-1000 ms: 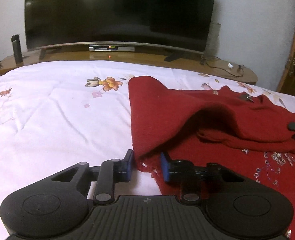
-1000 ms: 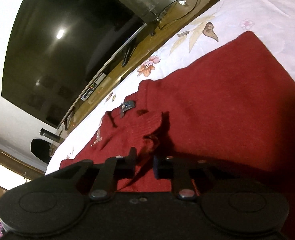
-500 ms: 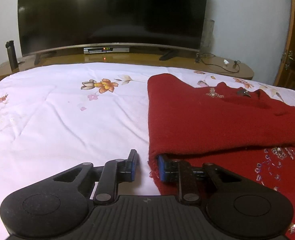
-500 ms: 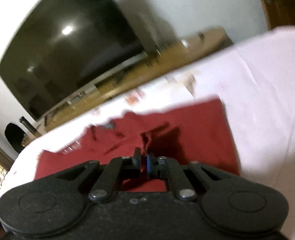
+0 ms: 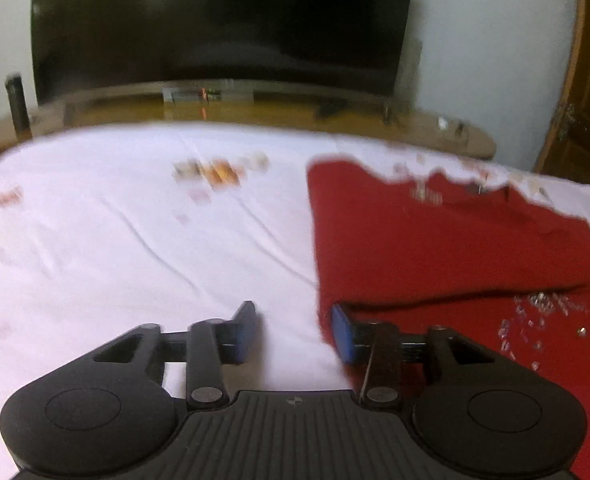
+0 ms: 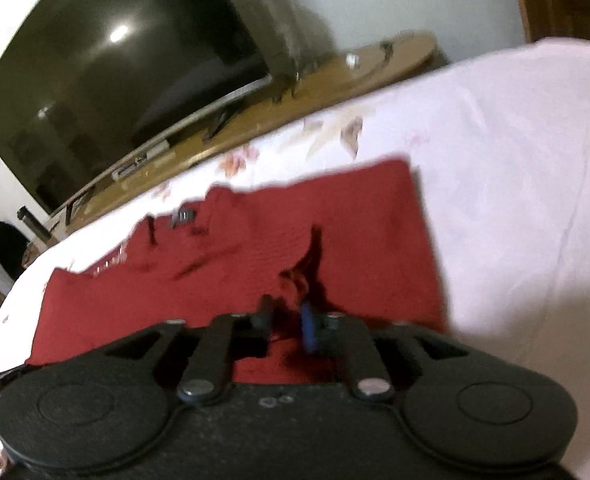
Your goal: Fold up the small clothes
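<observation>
A red knit sweater (image 5: 435,248) with beads on its front lies folded on the white flowered sheet (image 5: 135,240), its top layer laid over toward me. My left gripper (image 5: 295,334) hovers at the sweater's near left corner. Its jaws are opening, with bare sheet between them and the right pad (image 5: 343,336) at the cloth's edge. In the right wrist view the sweater (image 6: 355,216) spreads out ahead. My right gripper (image 6: 286,322) sits low over it with its jaws opening. A small pinched ridge of red cloth (image 6: 299,276) stands just ahead of the gap, loose.
A big dark television (image 5: 223,20) stands on a low wooden stand (image 5: 255,108) past the bed's far edge. A dark bottle (image 5: 17,100) is on the stand's left end and a wooden door (image 5: 587,80) is at the right. Bare sheet (image 6: 515,160) lies right of the sweater.
The sweater's raised top layer came down flat. The left jaws spread and let go of its edge. The right gripper rolled toward level, and its jaws parted from the pinched cloth.
</observation>
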Motion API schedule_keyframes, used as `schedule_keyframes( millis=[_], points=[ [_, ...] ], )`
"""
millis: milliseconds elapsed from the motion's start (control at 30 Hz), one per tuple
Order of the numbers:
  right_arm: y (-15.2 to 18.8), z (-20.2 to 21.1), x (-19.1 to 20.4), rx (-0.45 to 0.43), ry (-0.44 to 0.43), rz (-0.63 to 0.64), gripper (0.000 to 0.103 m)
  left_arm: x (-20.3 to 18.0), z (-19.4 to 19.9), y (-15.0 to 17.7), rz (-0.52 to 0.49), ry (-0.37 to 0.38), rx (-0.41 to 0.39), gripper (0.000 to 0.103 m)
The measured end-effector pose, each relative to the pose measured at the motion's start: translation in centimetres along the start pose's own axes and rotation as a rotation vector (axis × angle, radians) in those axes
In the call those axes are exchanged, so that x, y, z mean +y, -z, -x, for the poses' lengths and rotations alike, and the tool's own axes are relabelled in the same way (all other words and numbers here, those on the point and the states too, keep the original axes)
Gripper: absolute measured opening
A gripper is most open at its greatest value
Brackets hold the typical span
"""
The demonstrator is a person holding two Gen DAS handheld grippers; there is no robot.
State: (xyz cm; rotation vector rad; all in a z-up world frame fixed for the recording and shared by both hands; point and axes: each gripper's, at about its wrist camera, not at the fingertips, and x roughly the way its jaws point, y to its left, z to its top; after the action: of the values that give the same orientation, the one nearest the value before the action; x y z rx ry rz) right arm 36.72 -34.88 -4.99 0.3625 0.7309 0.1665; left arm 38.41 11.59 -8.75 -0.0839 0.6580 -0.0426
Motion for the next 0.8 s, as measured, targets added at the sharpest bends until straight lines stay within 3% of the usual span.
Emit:
schedule_keyframes(
  millis=[100, 233, 300, 400, 433, 533, 633, 733, 800],
  points=[
    [-0.7, 1.7, 0.5, -0.067, -0.009, 0.061, 0.021, 0.3, 0.2, -2.2, 0.016, 0.071, -0.087, 0.042],
    [-1.9, 0.0, 3.0, -0.061, -0.017, 0.178, 0.020, -2.7, -4.1, -5.7, -0.037, 0.207, -0.102, 0.042],
    [-2.1, -1.4, 4.1, -0.045, -0.026, 0.219, 0.020, -3.9, -7.2, -6.7, -0.024, 0.244, -0.068, 0.042],
    [-1.8, -4.2, 4.7, 0.018, 0.017, 0.273, 0.014, -4.2, -12.1, -6.1, -0.030, 0.154, 0.049, 0.042],
    [-1.4, -5.3, 4.4, 0.055, 0.066, 0.294, 0.013, -3.6, -12.4, -5.7, -0.006, 0.172, 0.016, 0.042],
    [-1.4, -5.4, 3.6, 0.038, 0.037, 0.290, 0.013, -3.1, -11.9, -6.3, 0.022, 0.164, 0.023, 0.042],
    [-1.8, -4.4, 3.9, 0.007, 0.055, 0.311, 0.022, -3.1, -10.9, -6.7, -0.004, 0.157, -0.037, 0.042],
    [-2.0, -4.3, 4.8, -0.029, 0.018, 0.340, 0.024, -3.2, -12.3, -7.0, -0.022, 0.144, -0.015, 0.042],
    [-2.0, -5.5, 5.3, -0.010, 0.025, 0.364, 0.022, -3.2, -13.3, -6.4, -0.043, 0.131, 0.000, 0.042]
  ],
)
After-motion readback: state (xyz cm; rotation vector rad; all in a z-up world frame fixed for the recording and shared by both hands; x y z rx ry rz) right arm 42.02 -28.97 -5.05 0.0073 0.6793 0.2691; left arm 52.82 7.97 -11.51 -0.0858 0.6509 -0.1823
